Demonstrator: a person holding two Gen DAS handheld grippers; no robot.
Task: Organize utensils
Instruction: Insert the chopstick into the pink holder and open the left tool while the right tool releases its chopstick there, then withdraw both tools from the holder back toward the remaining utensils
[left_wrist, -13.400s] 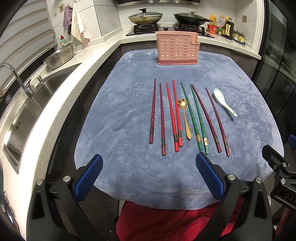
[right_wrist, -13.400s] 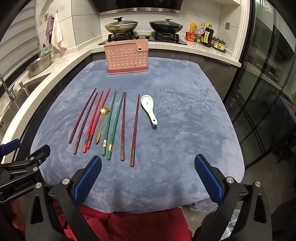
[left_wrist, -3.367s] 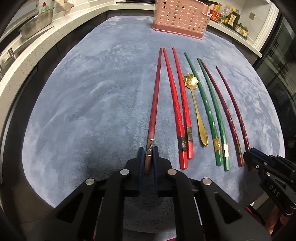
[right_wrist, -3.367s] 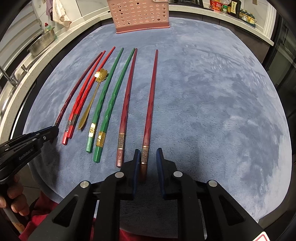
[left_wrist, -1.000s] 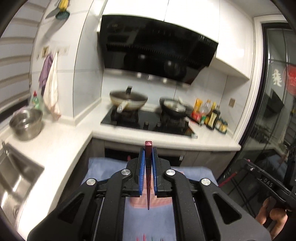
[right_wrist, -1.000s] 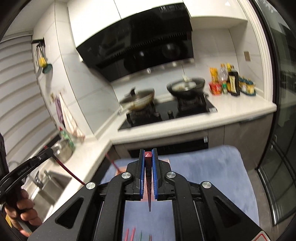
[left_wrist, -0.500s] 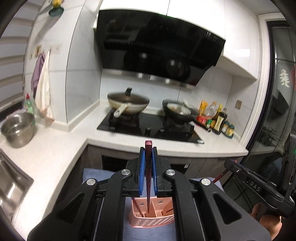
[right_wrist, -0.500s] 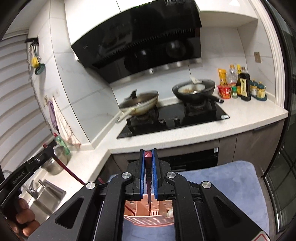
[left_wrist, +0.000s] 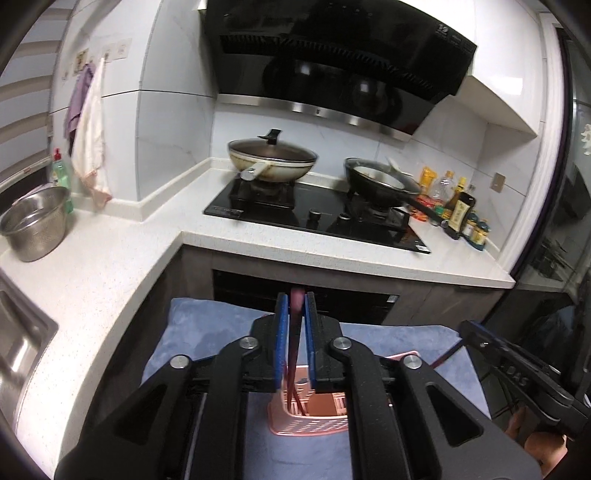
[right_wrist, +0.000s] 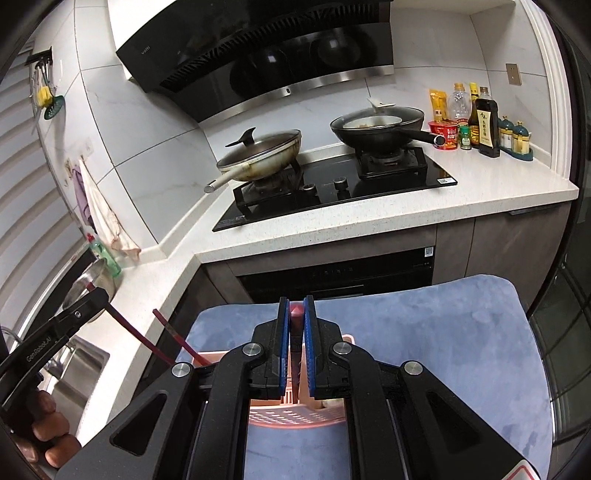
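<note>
Since the frame half a second back both grippers have dropped toward the pink utensil holder (left_wrist: 314, 417), which now sits nearer the fingertips in both wrist views, and both pairs of jaws have just been opening. Left gripper (left_wrist: 294, 306): jaws slightly apart with a gap showing beside the dark red chopstick (left_wrist: 295, 332), which stands near upright between the blue pads (left_wrist: 281, 339) with its lower end down inside the holder's left compartment; whether a pad is touching it is hard to tell. Right gripper (right_wrist: 296, 308): jaws also a little apart, a second dark red chopstick (right_wrist: 296, 314) standing between them, thick end at 12 o'clock, lower part hidden behind the jaws over the holder (right_wrist: 295, 413). In the right wrist view the left gripper's body (right_wrist: 55, 332) comes in at 9 o'clock, held by a hand (right_wrist: 44, 435), with two dark red sticks (right_wrist: 177, 338) slanting down to the holder's left end. The holder stands on the blue cloth (right_wrist: 424, 332) covering the surface, at 6 o'clock from the black hob (right_wrist: 332, 188), which carries a lidded pan (right_wrist: 258, 151) and a black wok (right_wrist: 380, 125).
</note>
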